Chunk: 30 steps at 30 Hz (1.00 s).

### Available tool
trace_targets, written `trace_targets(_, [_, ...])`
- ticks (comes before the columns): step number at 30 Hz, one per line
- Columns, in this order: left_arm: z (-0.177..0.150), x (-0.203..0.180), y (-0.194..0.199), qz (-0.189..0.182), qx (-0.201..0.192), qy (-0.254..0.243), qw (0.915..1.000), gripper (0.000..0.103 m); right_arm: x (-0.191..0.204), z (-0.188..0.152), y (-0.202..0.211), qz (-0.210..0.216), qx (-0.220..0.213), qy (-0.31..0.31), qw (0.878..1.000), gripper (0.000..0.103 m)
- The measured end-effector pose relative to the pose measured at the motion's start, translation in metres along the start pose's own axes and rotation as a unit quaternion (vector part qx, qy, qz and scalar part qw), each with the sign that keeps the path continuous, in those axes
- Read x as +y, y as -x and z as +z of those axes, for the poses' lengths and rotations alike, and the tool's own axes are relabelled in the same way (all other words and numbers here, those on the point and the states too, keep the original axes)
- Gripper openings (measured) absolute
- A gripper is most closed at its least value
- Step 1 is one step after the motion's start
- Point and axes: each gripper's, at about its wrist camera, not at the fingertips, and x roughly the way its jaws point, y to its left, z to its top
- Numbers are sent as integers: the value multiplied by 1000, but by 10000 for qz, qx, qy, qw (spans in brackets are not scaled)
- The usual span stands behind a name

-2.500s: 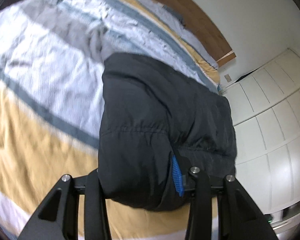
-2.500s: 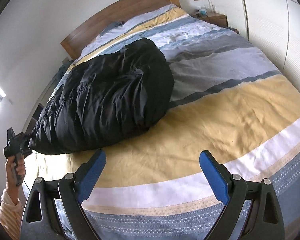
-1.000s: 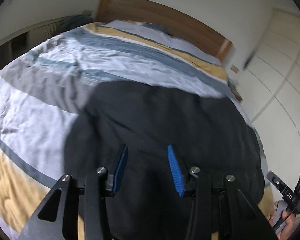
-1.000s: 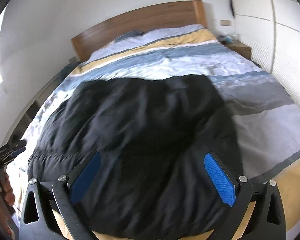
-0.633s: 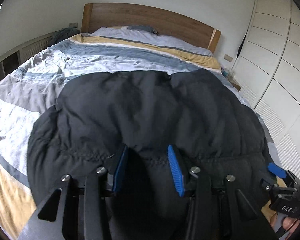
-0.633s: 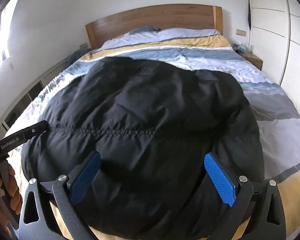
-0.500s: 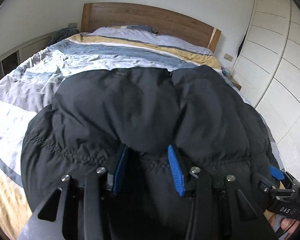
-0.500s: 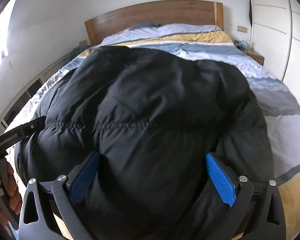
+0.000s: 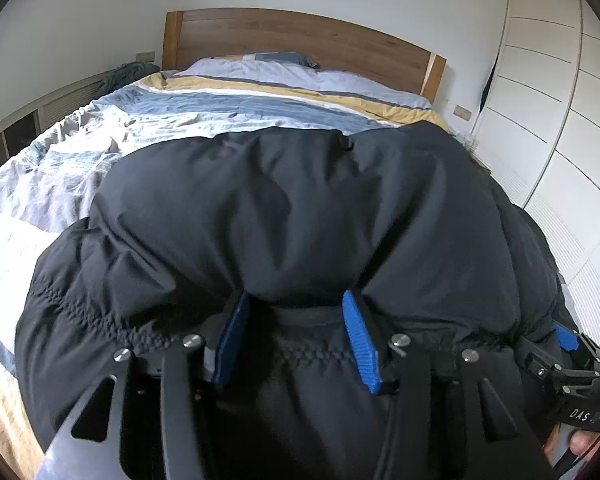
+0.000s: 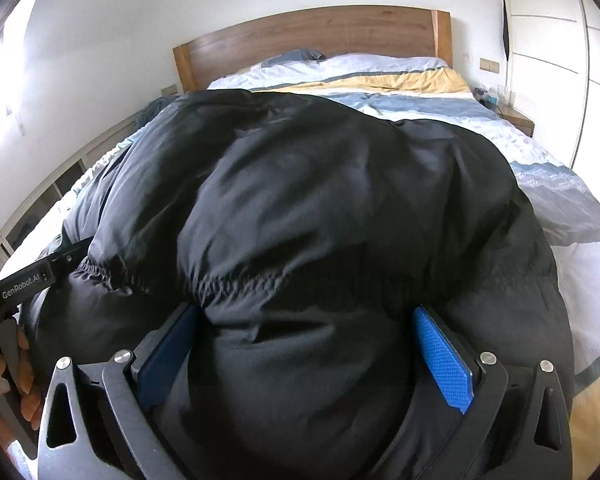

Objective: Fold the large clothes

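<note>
Jacket point(image 9: 300, 208) lies bunched on bed point(image 9: 228, 108), fold unfinished. Your left gripper point(image 9: 296, 332) jaws just opening, half apart, hem between. Right gripper point(image 10: 304, 356) jaws wide, straddling padding; grip unclear.

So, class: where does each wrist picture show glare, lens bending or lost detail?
Right wrist view: window glare blows out the upper left; the headboard bows from the fisheye. Left wrist view: even light, the wardrobe lines curve, and the black jacket hides its folds in shadow near the left gripper.
</note>
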Motion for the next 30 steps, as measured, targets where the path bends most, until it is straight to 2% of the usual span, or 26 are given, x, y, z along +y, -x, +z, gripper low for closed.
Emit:
trace_targets(4, [14, -3, -23, 160, 145, 54, 9998, 50, -2, 11, -15, -18, 19, 25, 10000, 103])
trace_targets(8, [48, -7, -60, 279, 606, 177, 9976, 51, -4, 43, -45, -144, 254, -21, 9996, 103])
trace_targets(16, [105, 1, -119, 279, 1084, 579, 9920, 52, -21, 95, -97, -277, 541, -286, 9977, 103])
trace_targets(20, [127, 32, -138, 192, 1220, 913, 9881, 52, -48, 113, -115, -246, 743, -430, 9960, 103])
trace_targets(24, [134, 76, -142, 559, 1203, 1097, 9851, 52, -90, 118, -117, -401, 729, -703, 9941, 103])
trace_targets(27, [130, 122, -144, 893, 1313, 1509, 9757, 52, -125, 114, -121, -467, 821, -1095, 9895, 103])
trace_targets(30, [125, 159, -138, 1209, 1428, 1746, 9667, 52, -153, 109, -122, -765, 938, -1267, 9845, 103])
